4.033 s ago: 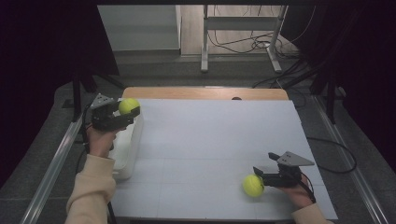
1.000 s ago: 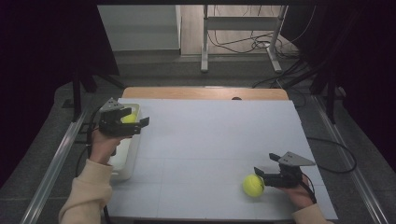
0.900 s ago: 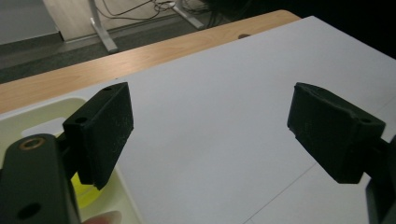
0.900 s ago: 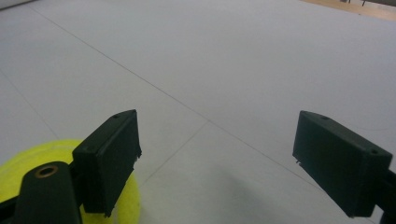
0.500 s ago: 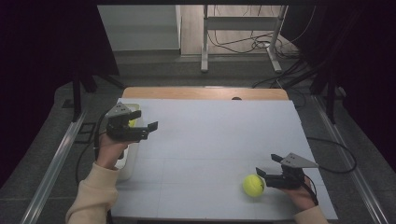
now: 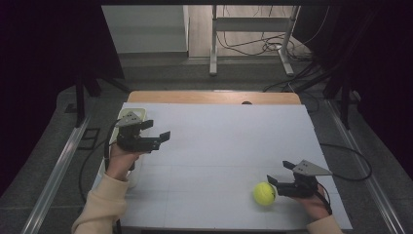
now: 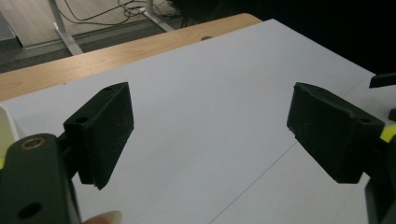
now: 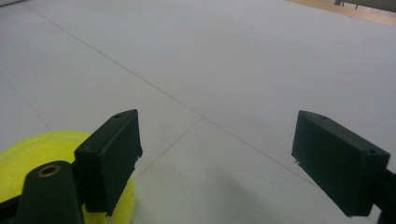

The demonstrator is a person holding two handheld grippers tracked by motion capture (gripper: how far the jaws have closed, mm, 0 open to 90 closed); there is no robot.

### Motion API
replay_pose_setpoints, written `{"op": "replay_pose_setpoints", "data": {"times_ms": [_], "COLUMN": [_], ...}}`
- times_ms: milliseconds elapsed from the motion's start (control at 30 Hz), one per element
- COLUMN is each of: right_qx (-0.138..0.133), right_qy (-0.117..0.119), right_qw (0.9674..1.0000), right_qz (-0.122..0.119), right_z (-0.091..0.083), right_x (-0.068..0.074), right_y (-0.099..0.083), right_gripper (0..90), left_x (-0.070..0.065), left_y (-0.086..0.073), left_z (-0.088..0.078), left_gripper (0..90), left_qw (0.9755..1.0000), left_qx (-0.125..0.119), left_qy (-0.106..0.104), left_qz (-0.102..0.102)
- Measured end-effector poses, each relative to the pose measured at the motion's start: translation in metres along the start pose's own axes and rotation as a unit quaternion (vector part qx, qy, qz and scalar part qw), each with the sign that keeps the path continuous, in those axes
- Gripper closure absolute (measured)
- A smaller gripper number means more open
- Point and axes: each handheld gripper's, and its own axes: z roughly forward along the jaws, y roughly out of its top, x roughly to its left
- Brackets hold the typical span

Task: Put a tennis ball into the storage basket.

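A yellow tennis ball lies on the white table sheet at the front right. My right gripper stands open just right of it, its near jaw beside the ball and not around it. In the right gripper view the ball sits behind the left jaw, and the gap between the jaws holds nothing. My left gripper hovers open and empty over the sheet's left part, pointing right. Bare sheet lies between its jaws in the left gripper view.
A white bin stands at the table's left edge, behind the left hand; its contents are hidden. A wooden strip runs along the far edge. Metal frame legs and cables lie on the floor beyond.
The left gripper held a yellow ball above the white bin; it has since opened, swung right over the sheet, and the ball is gone from it. The right gripper barely moved.
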Motion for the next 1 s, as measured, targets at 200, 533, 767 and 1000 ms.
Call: {"op": "replay_pose_setpoints", "data": {"times_ms": [200,533,767,1000], "right_qx": [0.002,0.002,0.0,0.002], "right_qy": [-0.002,-0.001,-0.001,-0.001], "right_qw": [1.0,1.0,1.0,1.0], "right_qz": [0.003,0.003,0.004,0.0], "right_z": [0.0,0.0,0.0,0.002], "right_x": [0.0,-0.001,0.0,-0.001], "right_y": [0.0,0.0,0.0,0.0], "right_gripper": [16.0,16.0,16.1,16.1], "left_x": [-0.005,-0.021,-0.034,-0.046], "left_y": [-0.002,-0.004,-0.005,-0.007], "left_z": [0.001,0.012,0.021,0.028], "left_gripper": [15.5,15.2,15.3,15.3], "left_qw": [0.9999,0.9989,0.9981,0.9968], "left_qx": [0.0,0.006,0.007,0.015], "left_qy": [-0.016,-0.046,-0.056,-0.069], "left_qz": [-0.002,0.013,0.024,0.036]}}
